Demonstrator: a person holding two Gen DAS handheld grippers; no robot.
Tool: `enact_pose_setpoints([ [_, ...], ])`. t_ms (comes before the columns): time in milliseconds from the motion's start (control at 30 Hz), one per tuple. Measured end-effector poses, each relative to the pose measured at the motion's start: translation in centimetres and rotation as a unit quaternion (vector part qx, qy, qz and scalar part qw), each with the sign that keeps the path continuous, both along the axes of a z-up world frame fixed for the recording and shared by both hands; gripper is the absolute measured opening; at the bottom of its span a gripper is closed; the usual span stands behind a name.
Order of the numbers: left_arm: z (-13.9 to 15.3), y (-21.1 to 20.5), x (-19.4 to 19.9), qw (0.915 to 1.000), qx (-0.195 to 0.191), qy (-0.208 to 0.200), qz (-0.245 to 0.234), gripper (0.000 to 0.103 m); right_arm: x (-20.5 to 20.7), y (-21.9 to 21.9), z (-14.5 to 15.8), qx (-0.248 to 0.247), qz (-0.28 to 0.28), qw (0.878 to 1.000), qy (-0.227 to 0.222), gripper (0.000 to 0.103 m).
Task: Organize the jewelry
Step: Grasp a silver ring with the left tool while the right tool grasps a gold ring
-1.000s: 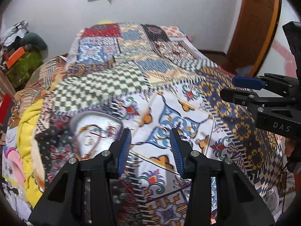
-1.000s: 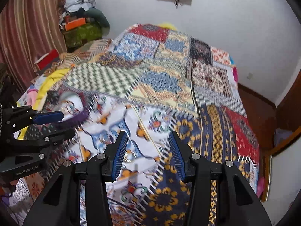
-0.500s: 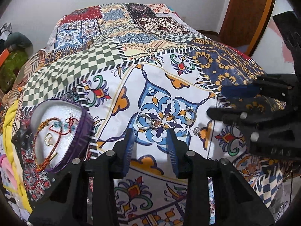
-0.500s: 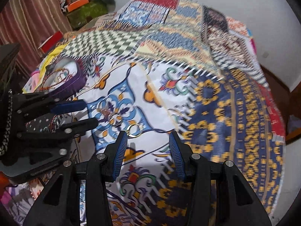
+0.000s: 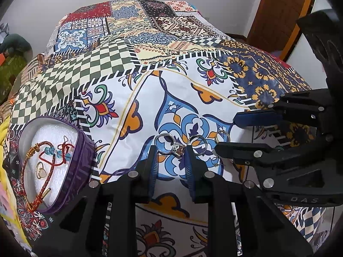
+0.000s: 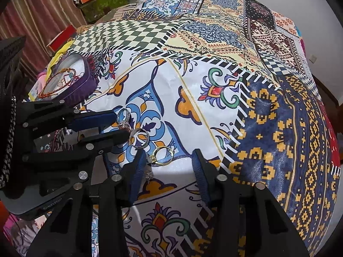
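A silver stone-set ring [image 5: 171, 145] lies on the patterned patchwork bedspread [image 5: 150, 98], between the fingertips of the left gripper [image 5: 170, 160]. That gripper stands part open, holding nothing. The right gripper [image 6: 167, 162], wide open and empty, hovers just beside a gold ring [image 6: 161, 155].

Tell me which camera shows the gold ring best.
The right wrist view. There the gold ring lies whole on the bedspread, just ahead of the open right gripper. In the left wrist view only part of its band shows, behind the right gripper's lower finger.
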State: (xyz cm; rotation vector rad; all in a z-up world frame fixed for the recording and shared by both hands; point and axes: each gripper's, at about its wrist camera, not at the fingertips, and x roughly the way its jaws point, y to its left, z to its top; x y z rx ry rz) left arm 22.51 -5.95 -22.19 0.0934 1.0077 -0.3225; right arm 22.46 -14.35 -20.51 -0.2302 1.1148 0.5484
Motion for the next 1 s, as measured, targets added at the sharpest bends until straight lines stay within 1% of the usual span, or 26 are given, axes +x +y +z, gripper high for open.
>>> enact_pose_setpoints([
  [33,0.0,-0.1,0.1,1.0000,0.000,-0.001,-0.001,0.024,0.1,0.1,-0.1,-0.003,0.000,1.000,-0.003,0.032],
  [67,-0.1,-0.1,0.2,1.0000,0.001,-0.002,-0.002,0.024,0.1,0.1,-0.1,-0.006,0.001,1.000,-0.006,0.029],
  [100,-0.1,-0.2,0.2,1.0000,0.002,-0.004,-0.003,0.024,0.1,0.1,-0.1,-0.009,0.001,1.000,-0.009,0.023],
  [167,-0.1,-0.3,0.4,1.0000,0.003,-0.006,-0.003,0.022,0.1,0.0,-0.2,-0.008,0.002,1.000,-0.010,0.022],
  [200,-0.1,-0.4,0.4,1.0000,0.002,-0.007,-0.003,0.019,0.1,-0.1,-0.1,-0.008,0.002,1.000,-0.012,0.013],
  [233,-0.1,-0.4,0.5,1.0000,-0.001,-0.007,-0.004,0.015,0.1,-0.1,-0.2,-0.012,0.002,1.000,-0.011,0.007],
  [267,-0.1,-0.5,0.5,1.0000,-0.003,-0.005,-0.004,0.008,0.0,-0.2,-0.2,-0.010,0.001,1.000,-0.011,0.007],
  [533,0.5,-0.1,0.2,0.9999,-0.003,-0.011,0.001,0.005,-0.3,-1.2,1.1,0.006,-0.011,1.000,-0.028,0.007],
  [567,0.6,0.0,0.0,0.9999,-0.004,-0.013,0.002,0.001,-0.2,-1.1,1.3,0.007,-0.012,0.999,-0.031,0.007],
  [867,2.9,0.9,-1.4,0.9992,-0.010,-0.038,0.005,0.000,-0.8,-1.5,4.1,0.026,-0.021,0.997,-0.068,0.007],
  [967,3.1,1.1,-1.5,0.9995,-0.011,-0.030,0.003,0.001,-1.0,-1.9,4.8,0.032,-0.026,0.996,-0.077,0.007],
  [1000,3.1,1.1,-1.5,0.9995,-0.009,-0.029,0.006,0.003,-1.1,-2.0,5.0,0.033,-0.028,0.996,-0.079,0.007],
])
